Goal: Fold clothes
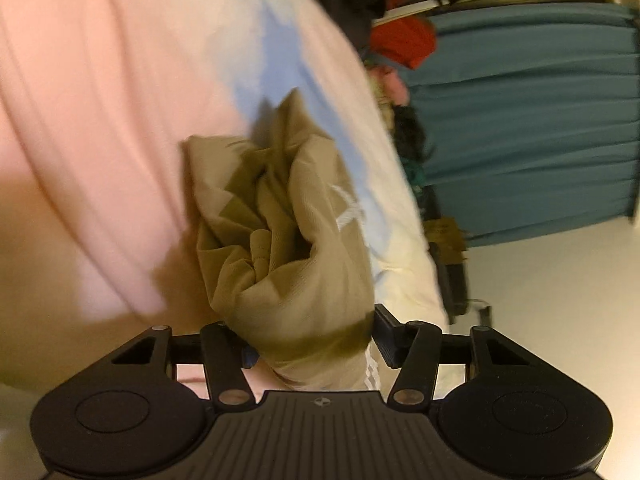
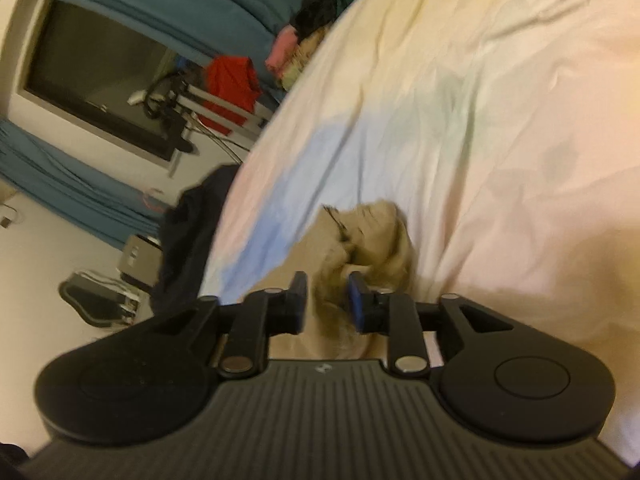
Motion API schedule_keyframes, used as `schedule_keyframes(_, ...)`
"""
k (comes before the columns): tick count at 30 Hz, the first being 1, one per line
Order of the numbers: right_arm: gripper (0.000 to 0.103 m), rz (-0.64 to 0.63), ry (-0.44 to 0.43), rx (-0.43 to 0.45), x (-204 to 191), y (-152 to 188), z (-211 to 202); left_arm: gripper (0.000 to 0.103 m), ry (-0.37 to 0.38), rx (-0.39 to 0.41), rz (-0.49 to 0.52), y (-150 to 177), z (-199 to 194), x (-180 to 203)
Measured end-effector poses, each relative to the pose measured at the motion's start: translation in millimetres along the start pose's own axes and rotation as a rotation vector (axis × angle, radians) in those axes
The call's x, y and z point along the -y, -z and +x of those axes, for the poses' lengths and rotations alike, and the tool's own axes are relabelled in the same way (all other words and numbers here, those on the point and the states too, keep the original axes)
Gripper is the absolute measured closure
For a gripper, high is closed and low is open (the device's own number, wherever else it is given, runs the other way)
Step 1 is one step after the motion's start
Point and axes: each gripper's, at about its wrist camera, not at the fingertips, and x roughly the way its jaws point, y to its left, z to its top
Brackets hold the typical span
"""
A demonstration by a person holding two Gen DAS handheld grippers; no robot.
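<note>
Two claws: both are seen from behind, each with tan cloth between its fingers.
Left gripper [image 1: 310, 346]: the jaws stand fairly wide with a thick bunch of the tan garment [image 1: 280, 240] filling the gap; the right-hand finger [image 1: 386, 334] is seen against the cloth, the other is hidden behind it, so whether the bunch is clamped cannot be told.
Right gripper [image 2: 326, 306]: the jaws stand partly apart; blurred tan cloth [image 2: 360, 240] lies between the black finger [image 2: 296, 300] and the blue-padded one, and whether the pads press on it cannot be told.
Garment position: it is crumpled in a heap on the bed, just ahead of both claws, its near end reaching back into them.
Garment markings: a pale crossed mark [image 1: 347, 210] is seen on one fold and white stripes [image 1: 372, 368] on the edge near the left claw; neither can be read as letters.
Claw markings: a small round emblem [image 1: 321, 402] is set on the ribbed body; no writing is legible.
Bed cover [image 1: 100, 120]: pink, cream and pale blue patches, wrinkled.
Beyond the bed: teal curtains [image 1: 520, 120], a red cloth [image 2: 230, 84] on a rack, and a dark window [image 2: 96, 76] are seen.
</note>
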Motion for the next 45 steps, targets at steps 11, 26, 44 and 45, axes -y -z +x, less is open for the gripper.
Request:
schedule_keyframes(11,0.009,0.247,-0.298,-0.396,-10.7,62.7,48.7,0.042,-0.004,-0.001,-0.069,-3.2,17.5,3.1)
schedule_keyframes(26,0.011,0.407,-0.222,-0.199,33.7,53.5,76.8,0.069,0.107,0.034,-0.073,-2.4,-11.9,-10.9)
schedule_keyframes(44,0.072,0.207,-0.123,-0.041,0.1,25.2,-39.7,0.068,0.064,-0.177,-0.146,28.7,-61.5,23.2)
schedule_keyframes(45,0.072,0.208,-0.127,-0.035,-0.9,20.5,-53.6,0.068,0.065,-0.195,-0.128,34.6,-60.2,34.7)
